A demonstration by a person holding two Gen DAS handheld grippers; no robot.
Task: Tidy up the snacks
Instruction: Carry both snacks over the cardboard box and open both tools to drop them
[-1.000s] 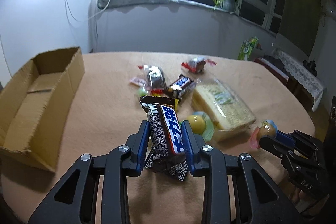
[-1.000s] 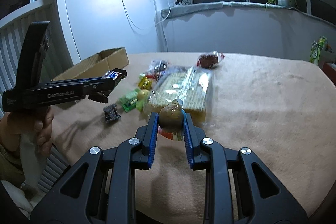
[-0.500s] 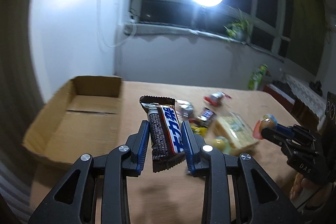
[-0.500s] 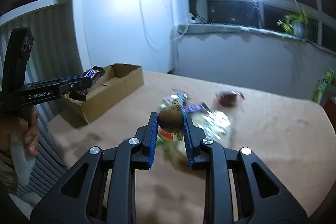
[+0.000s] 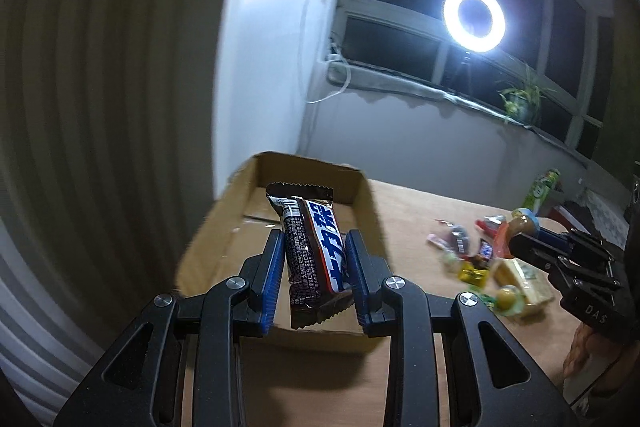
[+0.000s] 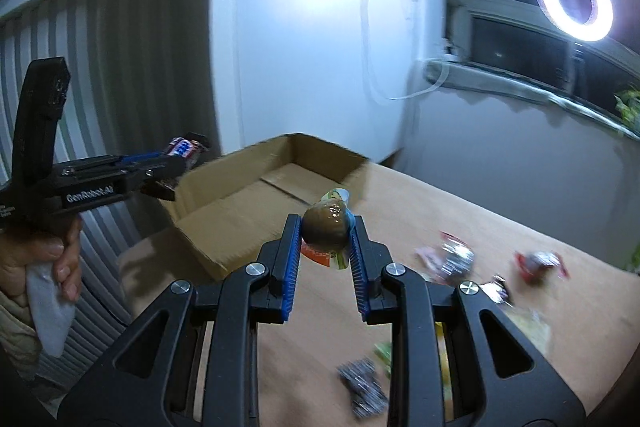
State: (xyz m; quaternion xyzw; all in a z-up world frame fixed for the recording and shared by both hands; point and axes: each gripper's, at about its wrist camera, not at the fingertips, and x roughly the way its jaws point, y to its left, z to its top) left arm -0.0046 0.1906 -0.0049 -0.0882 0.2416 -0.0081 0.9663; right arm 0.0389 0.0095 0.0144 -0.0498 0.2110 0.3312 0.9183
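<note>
Right now both of your grippers are loaded and aimed toward the open cardboard box [image 5: 372, 223] at the table's left end. Your left gripper [image 5: 314, 281] is clamped on a chocolate bar [image 5: 314, 259], which stands upright between the blue pads with its crimped top edge raised, poised over the box's near wall. Bring it forward until the bar is fully above the box floor, tip it flatter, then release so it lies down rather than catching on the rim. Your right gripper [image 6: 325, 261] is closed tight on a round brown candy [image 6: 325, 227] with a colourful wrapper tail hanging beneath it; it sits short of the box [image 6: 240, 211], over the tan table [image 6: 460, 219], so give the left hand room first. The bar's wrapper is dark brown with a blue and white band of lettering. Loose snacks [image 5: 476, 259], blurred and probably small wrapped sweets, remain scattered to the right.
</note>
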